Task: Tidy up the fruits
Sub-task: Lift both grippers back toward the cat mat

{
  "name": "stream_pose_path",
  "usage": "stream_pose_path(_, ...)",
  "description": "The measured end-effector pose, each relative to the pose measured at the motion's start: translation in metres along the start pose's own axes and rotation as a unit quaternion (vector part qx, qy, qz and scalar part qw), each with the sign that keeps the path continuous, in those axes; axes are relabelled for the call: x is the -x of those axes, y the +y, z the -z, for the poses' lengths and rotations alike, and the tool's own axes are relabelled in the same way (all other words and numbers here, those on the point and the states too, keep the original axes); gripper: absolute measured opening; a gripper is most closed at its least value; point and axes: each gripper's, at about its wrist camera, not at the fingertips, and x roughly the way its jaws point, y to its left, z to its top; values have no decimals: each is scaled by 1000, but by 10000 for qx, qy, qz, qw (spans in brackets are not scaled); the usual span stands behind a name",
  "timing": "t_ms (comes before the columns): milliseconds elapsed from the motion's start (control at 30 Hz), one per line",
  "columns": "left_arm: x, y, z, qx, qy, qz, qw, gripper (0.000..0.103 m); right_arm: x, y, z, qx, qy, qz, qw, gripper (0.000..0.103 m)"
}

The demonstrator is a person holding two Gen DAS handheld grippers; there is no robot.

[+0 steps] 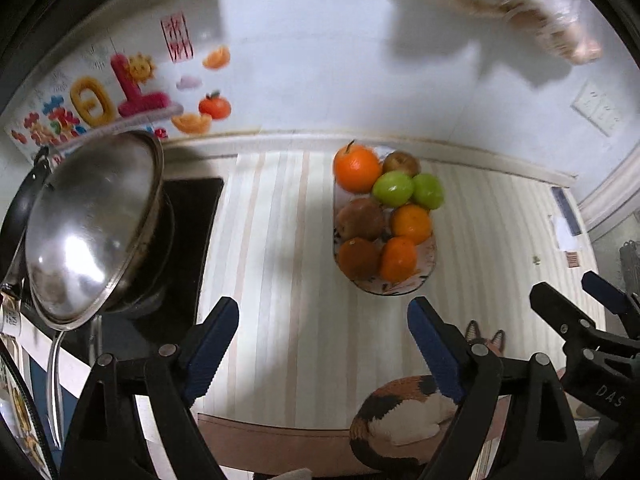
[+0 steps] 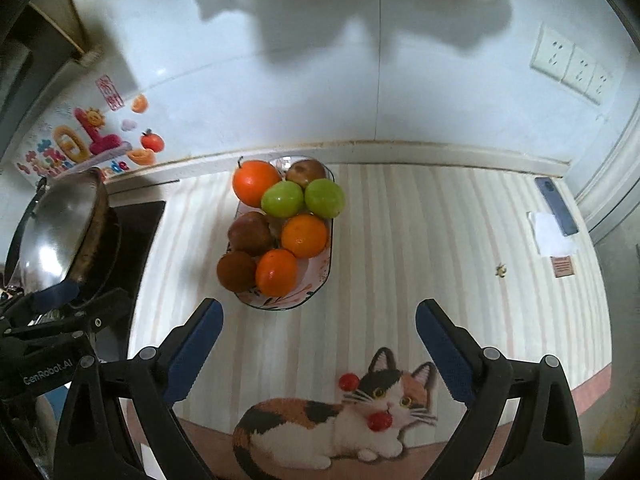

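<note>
Setting: kitchen desk (image 2: 400, 240) under a striped mat with a cat print, pale wall behind, wok (image 2: 60, 232) on the stove at left
Fruit: seven pieces piled in an oval dish (image 2: 316, 284) near the wall; three oranges (image 2: 256, 182), two green fruits (image 2: 282, 199), brown ones (image 2: 250, 232)
Handling: likely firm, round and smooth, so prone to roll; best taken across the widest part, top pieces first
Left hand-held gripper (image 1: 322, 344): jaws apart, nothing between them, raised above the mat, tilted steeply down, short of the dish
Right hand-held gripper (image 2: 318, 344): jaws wide, empty, same raised downward pose, dish ahead and slightly left
</note>
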Motion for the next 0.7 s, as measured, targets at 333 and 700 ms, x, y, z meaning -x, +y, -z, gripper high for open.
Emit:
stream_pose_path(333,62,-13,17,-224,-394,193,9988,86,77,2,16,-154,-417,-89,9990,99)
stream_pose_path(700,87,-11,30,-244,-554,234,9979,86,113,2,26,-226,-619,-63,9978,99)
